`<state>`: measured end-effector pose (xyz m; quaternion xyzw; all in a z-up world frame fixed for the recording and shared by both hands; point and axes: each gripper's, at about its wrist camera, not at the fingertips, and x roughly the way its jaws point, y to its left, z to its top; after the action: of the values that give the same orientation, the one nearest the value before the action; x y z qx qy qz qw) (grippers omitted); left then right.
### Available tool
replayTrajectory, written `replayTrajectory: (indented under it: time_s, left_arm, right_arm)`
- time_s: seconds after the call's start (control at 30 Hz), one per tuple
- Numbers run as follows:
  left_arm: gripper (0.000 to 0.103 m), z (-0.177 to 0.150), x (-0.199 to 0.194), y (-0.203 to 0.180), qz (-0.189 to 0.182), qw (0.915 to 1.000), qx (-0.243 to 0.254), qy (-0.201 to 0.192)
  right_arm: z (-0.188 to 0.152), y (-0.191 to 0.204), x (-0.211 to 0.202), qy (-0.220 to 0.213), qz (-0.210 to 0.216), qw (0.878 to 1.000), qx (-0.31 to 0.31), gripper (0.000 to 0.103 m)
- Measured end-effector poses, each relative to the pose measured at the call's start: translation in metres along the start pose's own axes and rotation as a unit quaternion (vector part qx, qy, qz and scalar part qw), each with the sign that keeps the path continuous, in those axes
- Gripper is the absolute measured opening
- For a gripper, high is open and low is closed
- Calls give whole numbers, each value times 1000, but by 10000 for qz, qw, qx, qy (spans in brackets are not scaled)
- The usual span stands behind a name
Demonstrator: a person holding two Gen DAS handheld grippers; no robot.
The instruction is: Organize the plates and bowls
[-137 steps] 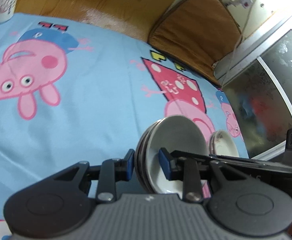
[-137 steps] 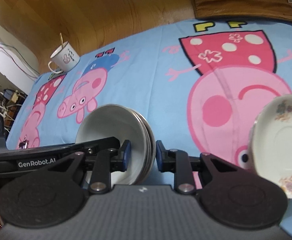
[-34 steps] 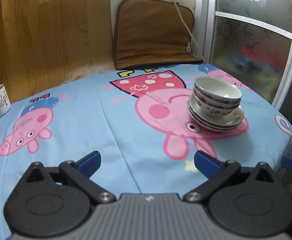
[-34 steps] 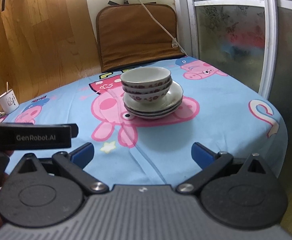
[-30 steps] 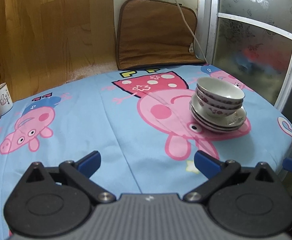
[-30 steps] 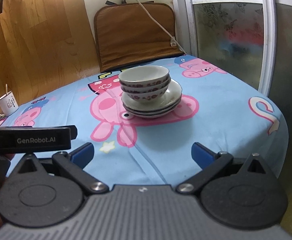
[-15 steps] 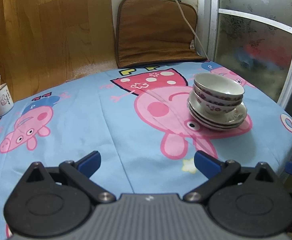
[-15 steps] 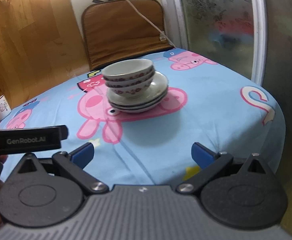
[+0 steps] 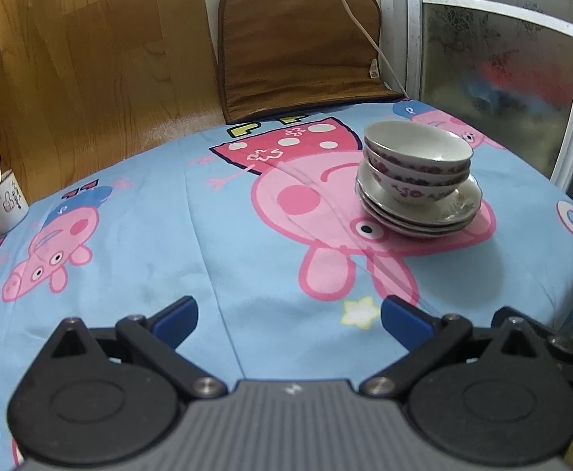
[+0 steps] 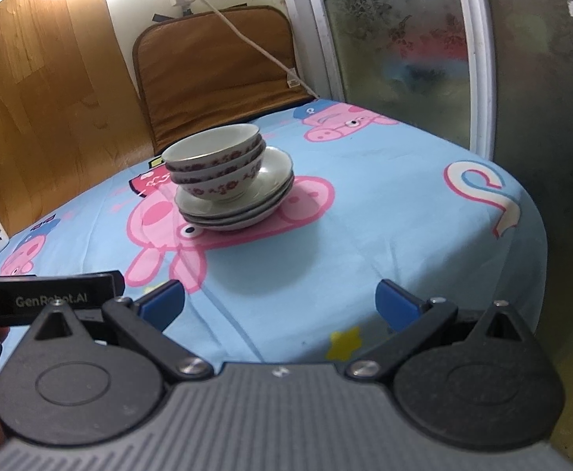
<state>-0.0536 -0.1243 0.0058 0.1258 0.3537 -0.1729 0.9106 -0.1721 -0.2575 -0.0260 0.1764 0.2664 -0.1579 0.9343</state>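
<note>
I hold both tools back from the crockery with nothing in them: my left gripper [image 9: 288, 316] has its blue-tipped fingers spread wide apart, and my right gripper [image 10: 278, 300] is spread just as wide, both hanging above the near edge of the table.

The sorting looks finished to me. The white china bowls with a dark red flower band [image 9: 417, 165] sit nested one inside another, three as far as I can count, and they rest on top of the stack of pale cream saucer-like plates [image 9: 423, 212]. The bowls sit a little off the plates' middle, toward the wooden wall side, but the pile stands upright. I see no other plate or bowl loose anywhere, so I judge that little or nothing is left beyond drawing away.

The pile stands on a light blue tablecloth printed with pink cartoon pigs [image 9: 215, 235], right on the largest pig's face. Well apart from the pile, at the cloth's far left edge, stands a white enamel mug with a spoon in it [image 9: 2, 206]. Behind the pile a brown padded cushion [image 10: 215, 74] leans on the wall with a white cable [image 10: 247, 39] trailing across it. Wood-grain panelling [image 9: 90, 59] runs left of the cushion, and a frosted glass sliding door with a pale frame [image 10: 396, 39] stands to the pile's right.
</note>
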Motion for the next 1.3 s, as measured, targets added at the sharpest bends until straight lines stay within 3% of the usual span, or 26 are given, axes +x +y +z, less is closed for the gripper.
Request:
replayTrajectory:
  time_s: [0.83,1.3]
  left_arm:
    - [103,0,1,-20,3,9997,185,167]
    - [103,-1,0,-21,26,9996,213,202]
  right_arm:
    - [2,-10,-19,-552,-172,9981,-215,103]
    - [1,-9,-22,-561,-133,9982,-184,103]
